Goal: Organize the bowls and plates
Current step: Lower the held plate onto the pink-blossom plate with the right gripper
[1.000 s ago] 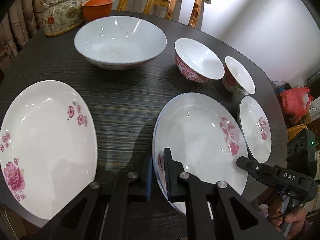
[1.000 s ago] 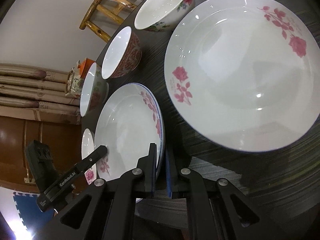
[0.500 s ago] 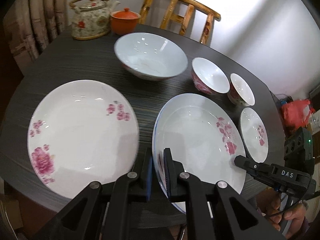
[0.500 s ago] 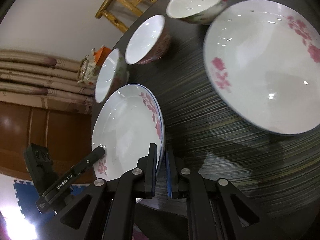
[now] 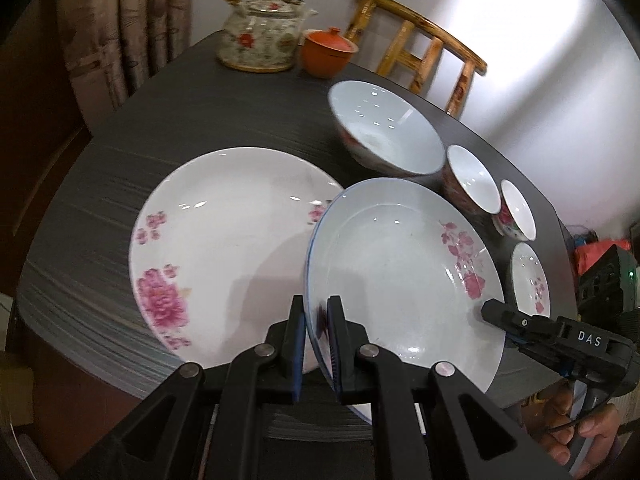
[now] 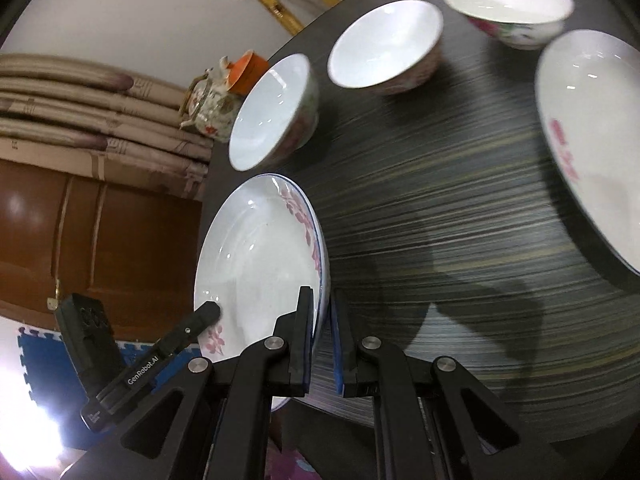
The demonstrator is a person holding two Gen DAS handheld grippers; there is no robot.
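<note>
White porcelain with a thin blue rim: the medium plate point(image 5: 400, 280) is carried off the dark striped desk point(image 5: 168, 140) by both tools at once. The left hand-held gripper point(image 5: 317, 320) is closed to a narrow gap over the plate's near edge, and the right hand-held gripper point(image 6: 322, 312) pinches the same plate point(image 6: 260, 264) at another point on its rim. A two-point hold suits a wide, shallow dish that would tip from a single pinch. The plate hangs tilted, its far edge overlapping the large plate point(image 5: 224, 252) with the pink peonies, which lies flat on the desk; the likely intent is to nest the one on the other.

Three bowls, graded large point(image 5: 388, 136), medium point(image 5: 472, 180) and small point(image 5: 518, 212), stand in a row beyond, with a small saucer point(image 5: 530, 276) nearest the edge. A teapot point(image 5: 260, 36) and an orange lidded cup point(image 5: 326, 52) sit at the far side.

Limits of view: the carried plate's underside and its lower edge are hidden behind the tool bodies, so clearance over the large plate cannot be confirmed. Contact between the two rims appears absent, but this is uncertain. Bowls show motion blur in the right wrist view.
</note>
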